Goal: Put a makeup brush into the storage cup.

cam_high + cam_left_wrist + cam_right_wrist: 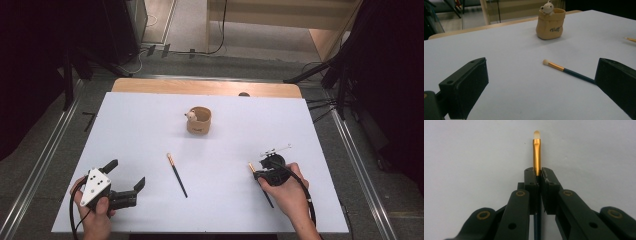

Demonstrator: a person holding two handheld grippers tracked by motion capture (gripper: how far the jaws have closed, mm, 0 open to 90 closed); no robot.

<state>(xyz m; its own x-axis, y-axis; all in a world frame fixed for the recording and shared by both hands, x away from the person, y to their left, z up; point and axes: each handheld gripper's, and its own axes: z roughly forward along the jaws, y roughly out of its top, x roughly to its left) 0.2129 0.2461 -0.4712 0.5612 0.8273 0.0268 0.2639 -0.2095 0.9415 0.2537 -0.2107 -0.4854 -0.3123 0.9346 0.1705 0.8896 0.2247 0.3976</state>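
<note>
Two makeup brushes lie on a white desk (150, 125) seen from the high view. A wooden edge shows along the desk's far side, grey floor with metal rails runs down both sides, and dark stands and cables sit in the shadowed room beyond. A tan pouch-shaped holder (199, 120) with a small bear figure on its rim stands upright near the desk's middle, toward the far side. One dark-handled brush (177, 174) lies loose and slanted in front of the holder, well apart from it. The left gripper (127, 177) rests at the near left corner in a hand, jaws spread wide and holding nothing. The right gripper (257, 172) sits at the near right in the other hand, clenched on the second brush (252, 168).

From the left gripper view, the two black jaws stand far apart above the bare white surface. The loose brush (564, 69) lies between them, nearer the right-hand jaw, its pale tip pointing left. The holder (550, 26) stands farther back.

From the right gripper view, the jaws grasp the second brush (537, 155) by its gold ferrule. Its pale tip points away over plain white desk (474, 152).
</note>
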